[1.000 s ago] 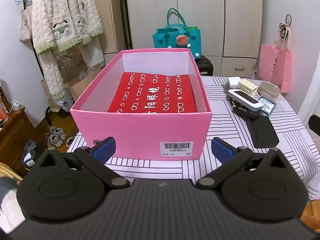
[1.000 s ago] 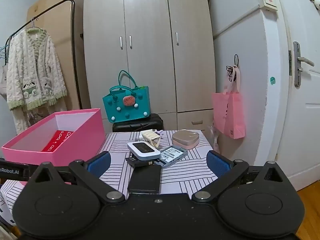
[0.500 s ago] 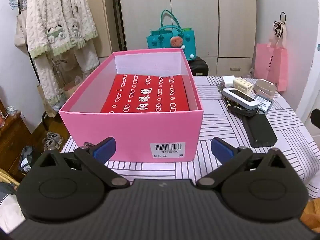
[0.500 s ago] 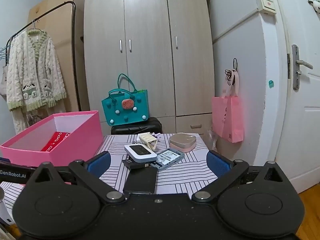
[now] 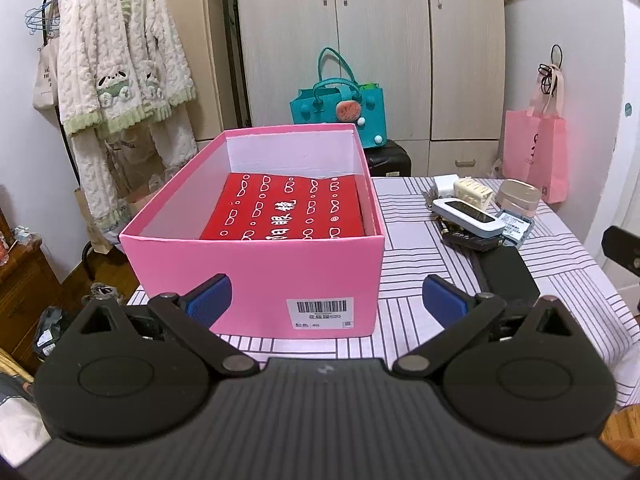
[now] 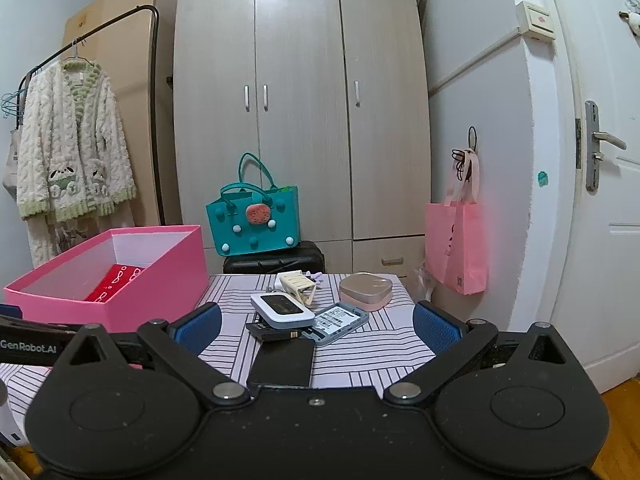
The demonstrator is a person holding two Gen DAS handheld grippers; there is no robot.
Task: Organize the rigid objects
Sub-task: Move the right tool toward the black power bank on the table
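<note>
An open pink box point(image 5: 256, 268) point(image 6: 120, 300) sits on the striped tablecloth point(image 5: 560, 288) with a red patterned box point(image 5: 288, 208) point(image 6: 116, 280) inside. To its right lies a cluster of small items: a white device point(image 5: 466, 212) point(image 6: 282, 308), a black flat slab point(image 5: 506, 276) point(image 6: 282, 362), a blue-edged labelled case point(image 5: 516, 226) point(image 6: 340, 318), a cream clip point(image 6: 298, 284) and a pink tin point(image 5: 520, 196) point(image 6: 366, 290). My left gripper point(image 5: 326, 300) is open just before the pink box. My right gripper point(image 6: 316, 326) is open, hovering short of the cluster.
A teal bag point(image 6: 252, 220) stands on a black suitcase point(image 6: 276, 262) beyond the table. A pink bag point(image 6: 458, 244) hangs on the right wall. A wardrobe point(image 6: 300, 120) and a coat rack with a fleece robe point(image 5: 120, 80) stand behind. The door point(image 6: 600, 200) is at right.
Both views have shifted slightly: the left gripper has drawn back and tilted up, so the pink box sits a little further off. The right gripper has edged a little. Both stay open.
</note>
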